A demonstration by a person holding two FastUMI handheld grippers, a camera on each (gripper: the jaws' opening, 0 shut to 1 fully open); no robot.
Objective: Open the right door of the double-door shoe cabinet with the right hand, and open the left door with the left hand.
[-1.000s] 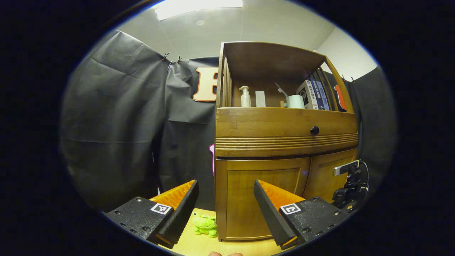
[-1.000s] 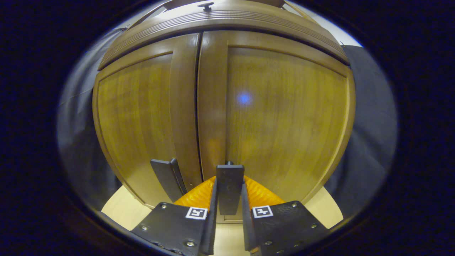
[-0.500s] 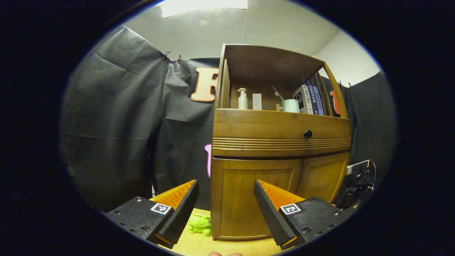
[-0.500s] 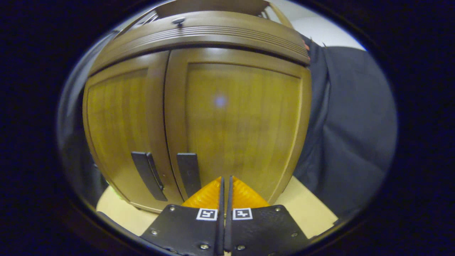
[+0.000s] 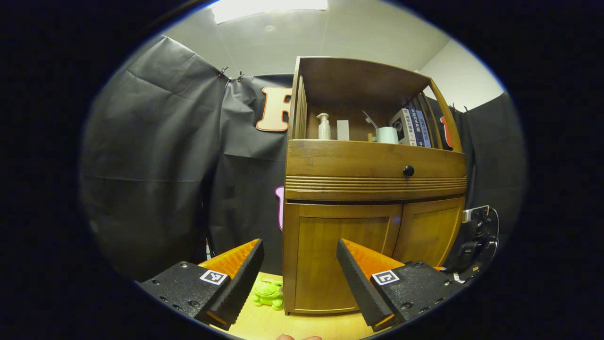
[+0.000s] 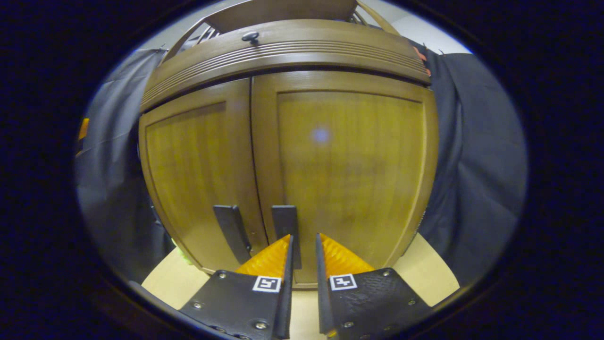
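Green frog toy (image 5: 269,295) on the floor (beside dark curtain (image 5: 155,156)).

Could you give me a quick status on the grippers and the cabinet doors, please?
Left gripper open, well back. Right gripper slightly open, empty, beside right door's handle. Both cabinet doors closed. Nothing blocking them.

I see open floor (image 5: 264,323) in front of the shoe cabinet (image 5: 373,189), with a green frog toy (image 5: 269,293) beside its left corner. Both door handles (image 6: 284,225) stand free, black cloth close on either side.
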